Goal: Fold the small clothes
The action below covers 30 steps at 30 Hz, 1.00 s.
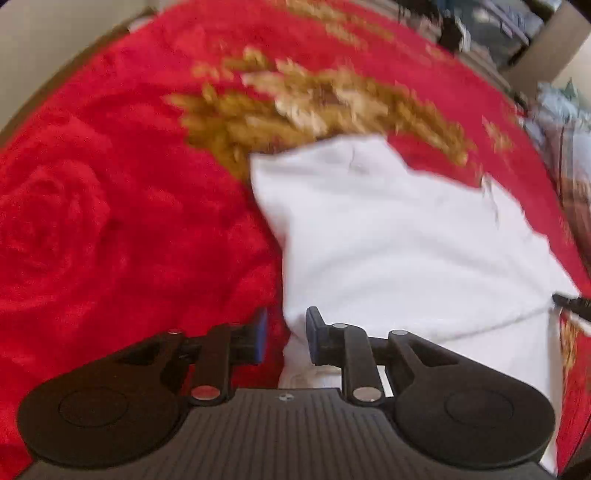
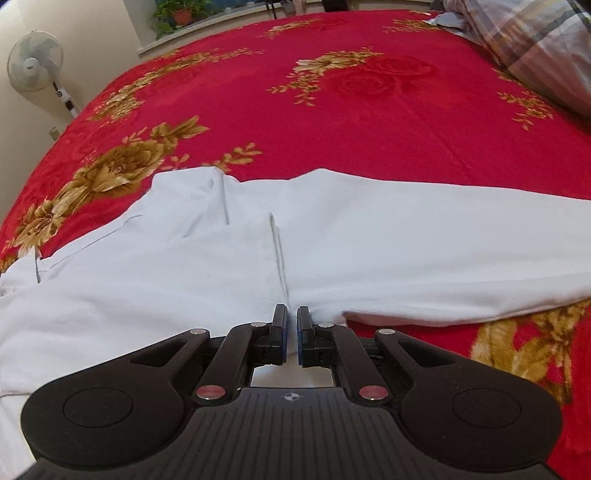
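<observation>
A white garment [image 2: 332, 236] lies spread on the red flowered blanket [image 2: 332, 110]; it also shows in the left wrist view [image 1: 406, 240], which is blurred. My left gripper [image 1: 286, 334] is open, its fingers astride the garment's near left edge, with cloth between them. My right gripper [image 2: 291, 328] is shut on the garment's near edge, where a seam [image 2: 279, 254] runs away from the fingertips. A black tip of the right gripper [image 1: 570, 304] shows at the right edge of the left wrist view.
A checked pillow [image 2: 535, 44] lies at the bed's far right. A white standing fan [image 2: 35, 66] and potted plants [image 2: 181, 13] stand beyond the bed's left side. Dark clutter [image 1: 491, 29] sits past the bed in the left wrist view.
</observation>
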{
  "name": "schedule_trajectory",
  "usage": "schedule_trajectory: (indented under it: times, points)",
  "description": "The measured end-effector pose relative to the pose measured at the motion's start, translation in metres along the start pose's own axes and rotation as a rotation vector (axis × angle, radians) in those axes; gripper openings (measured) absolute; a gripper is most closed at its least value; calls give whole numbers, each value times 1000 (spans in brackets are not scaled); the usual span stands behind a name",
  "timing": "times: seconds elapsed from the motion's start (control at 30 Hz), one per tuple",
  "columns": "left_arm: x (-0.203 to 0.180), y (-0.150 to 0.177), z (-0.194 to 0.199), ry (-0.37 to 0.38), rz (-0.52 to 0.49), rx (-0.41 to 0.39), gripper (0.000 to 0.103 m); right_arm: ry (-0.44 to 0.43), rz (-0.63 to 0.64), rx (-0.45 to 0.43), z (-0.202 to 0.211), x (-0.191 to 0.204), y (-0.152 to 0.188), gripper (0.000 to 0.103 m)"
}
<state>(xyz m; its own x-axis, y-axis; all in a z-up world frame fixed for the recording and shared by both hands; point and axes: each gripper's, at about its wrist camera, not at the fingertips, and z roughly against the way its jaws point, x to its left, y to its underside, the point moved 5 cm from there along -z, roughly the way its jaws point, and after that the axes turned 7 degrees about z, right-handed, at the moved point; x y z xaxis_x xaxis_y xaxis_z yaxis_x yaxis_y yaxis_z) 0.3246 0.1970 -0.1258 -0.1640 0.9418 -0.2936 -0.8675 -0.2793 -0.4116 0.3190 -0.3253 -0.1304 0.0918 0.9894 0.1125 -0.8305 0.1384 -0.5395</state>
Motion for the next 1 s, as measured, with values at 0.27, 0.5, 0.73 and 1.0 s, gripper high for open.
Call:
schedule_trajectory:
  times: [0.27, 0.5, 0.73, 1.0]
  points:
    - [-15, 19, -11, -66, -126, 16, 30, -9, -3, -20, 5, 0, -2, 4]
    - [-29, 34, -16, -128, -184, -4, 33, 11, 15, -23, 5, -2, -2, 4]
    - [-64, 43, 87, -104, -183, -286, 52, 24, 69, -75, 28, -2, -6, 4]
    - [-94, 100, 145, -24, -184, -612, 83, 17, 107, -142, 66, -10, -4, 4]
